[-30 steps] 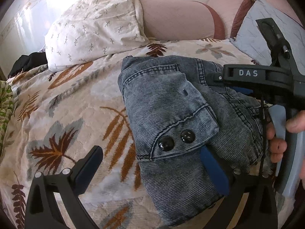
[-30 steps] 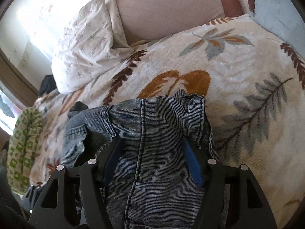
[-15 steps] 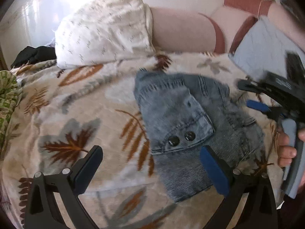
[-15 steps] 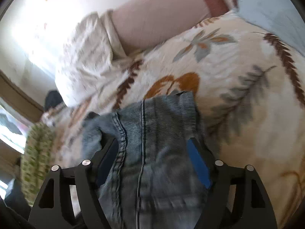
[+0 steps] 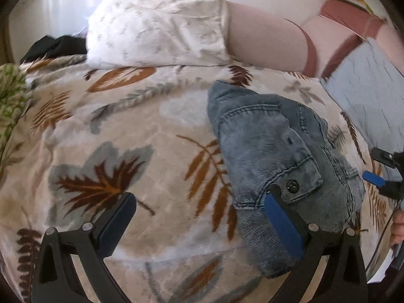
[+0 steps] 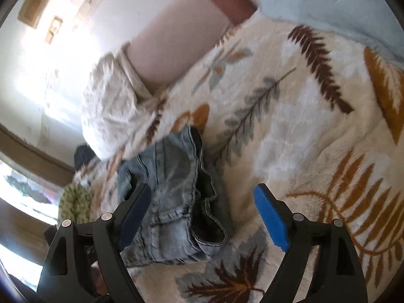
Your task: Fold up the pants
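The left tongs (image 5: 199, 223) stand wide apart above the bed, and nothing is pressed between their blue pads (image 5: 282, 227); the right-side pad only overlaps the lower edge of the folded jeans (image 5: 272, 151) in the view, and I cannot tell if it touches the cloth. The right tongs (image 6: 202, 214) are also wide and their jaws are opening at this moment; the jeans lie partly between them, nearer to the left-side finger, but the pads do not press on the denim. The jeans are folded into a compact bundle and rest on the leaf-patterned blanket (image 5: 126, 139) that covers the bed, a little to the right of its middle in the left wrist view. A flap with a dark button (image 5: 292, 185) lies on top of the bundle. Behind the jeans, a white pillow (image 5: 161, 25) with small prints leans against a pink bolster (image 5: 265, 43). A light blue cushion (image 5: 366, 96) lies at the right edge, and a dark garment (image 5: 55, 48) sits at the far left. No container is among these things. The right wrist view is blurred.
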